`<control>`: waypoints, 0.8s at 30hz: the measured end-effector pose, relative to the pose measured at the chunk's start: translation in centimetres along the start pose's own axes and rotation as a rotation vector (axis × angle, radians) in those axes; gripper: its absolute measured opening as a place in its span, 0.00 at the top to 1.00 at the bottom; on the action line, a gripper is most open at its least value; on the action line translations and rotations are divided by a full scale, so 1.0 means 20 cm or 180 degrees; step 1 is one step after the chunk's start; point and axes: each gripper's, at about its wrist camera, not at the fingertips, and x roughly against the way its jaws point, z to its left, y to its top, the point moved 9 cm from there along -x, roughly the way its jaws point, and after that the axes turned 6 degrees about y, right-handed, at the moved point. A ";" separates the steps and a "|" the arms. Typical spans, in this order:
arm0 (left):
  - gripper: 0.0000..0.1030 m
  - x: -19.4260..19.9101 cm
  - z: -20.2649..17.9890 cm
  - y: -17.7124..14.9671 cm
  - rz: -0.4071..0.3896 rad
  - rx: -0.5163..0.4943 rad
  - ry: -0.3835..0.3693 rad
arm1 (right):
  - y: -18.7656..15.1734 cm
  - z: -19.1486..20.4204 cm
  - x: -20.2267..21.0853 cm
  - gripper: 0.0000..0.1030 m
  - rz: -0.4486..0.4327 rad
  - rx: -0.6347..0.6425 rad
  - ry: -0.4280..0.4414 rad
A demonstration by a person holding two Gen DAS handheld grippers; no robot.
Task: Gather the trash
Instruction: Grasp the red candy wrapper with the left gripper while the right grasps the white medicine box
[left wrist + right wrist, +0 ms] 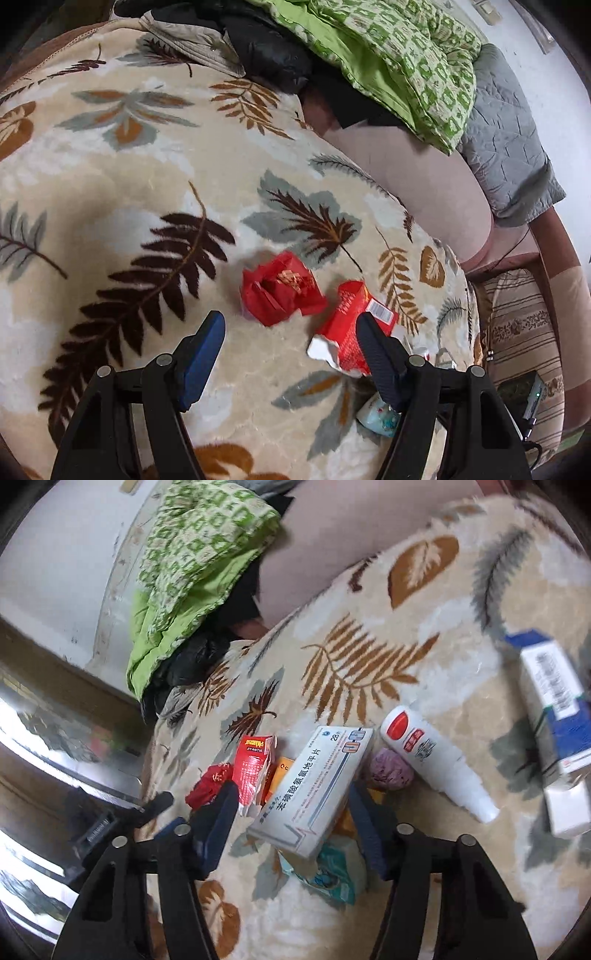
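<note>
trash scattered on a leaf-print blanket [147,177]

left gripper [291,332] jaws apart over a crumpled red wrapper [280,288] and torn red packet [351,328]; right gripper [291,808] jaws apart around a white medicine box [314,786], white bottle [436,760] right.

Blanket [155,155]: plush, matt fleece pile. Red wrapper [280,291]: crinkled glossy film. Medicine box [314,790]: smooth matt cardboard. White bottle [436,760]: smooth plastic, slight sheen. Green quilt [399,62]: matt cotton-like cloth.
</note>
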 end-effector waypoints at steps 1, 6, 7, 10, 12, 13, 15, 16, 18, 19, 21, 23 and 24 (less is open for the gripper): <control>0.26 -0.01 0.01 0.01 -0.0014 0.0002 0.0058 | 0.00 -0.01 -0.01 0.46 0.0021 -0.0053 0.0014; 0.49 -0.12 0.03 0.02 0.0128 0.0090 0.0086 | -0.02 -0.05 -0.08 0.59 0.0130 -0.0191 -0.0023; 0.61 -0.13 0.03 0.01 0.0161 0.0090 0.0099 | -0.03 -0.06 -0.09 0.68 0.0171 -0.0220 -0.0019; 0.81 -0.15 0.01 -0.04 0.0227 0.0028 0.0136 | -0.06 -0.07 -0.11 0.79 0.0219 -0.0222 0.0026; 0.87 -0.12 -0.01 -0.04 0.0131 -0.0018 0.0164 | -0.04 -0.05 -0.08 0.94 0.0116 -0.0185 0.0018; 0.87 -0.08 -0.02 -0.03 0.0055 -0.0071 0.0192 | -0.03 -0.04 -0.06 1.00 0.0098 -0.0167 0.0056; 0.88 -0.03 -0.03 -0.03 0.0016 -0.0035 0.0138 | -0.02 0.01 -0.01 1.00 0.0028 -0.0091 0.0141; 0.89 -0.01 -0.02 -0.04 0.0018 -0.0007 0.0120 | -0.01 0.03 0.00 1.00 0.0007 -0.0050 0.0142; 0.89 0.06 -0.02 -0.05 -0.0014 0.0044 0.0086 | 0.00 0.07 0.05 1.00 -0.0056 0.0039 0.0164; 0.89 0.11 -0.01 -0.06 -0.0050 0.0053 0.0087 | 0.00 0.09 0.06 1.00 -0.0052 0.0053 0.0230; 0.89 0.19 -0.01 -0.09 -0.0110 0.0090 0.0041 | 0.00 0.11 0.08 0.97 -0.0052 0.0068 0.0234; 0.89 0.26 0.00 -0.12 -0.0128 0.0112 0.0026 | 0.00 0.11 0.07 0.52 0.0010 0.0095 0.0196; 0.89 0.29 0.01 -0.14 -0.0123 0.0124 0.0016 | 0.00 0.10 0.07 0.24 0.0013 0.0133 0.0080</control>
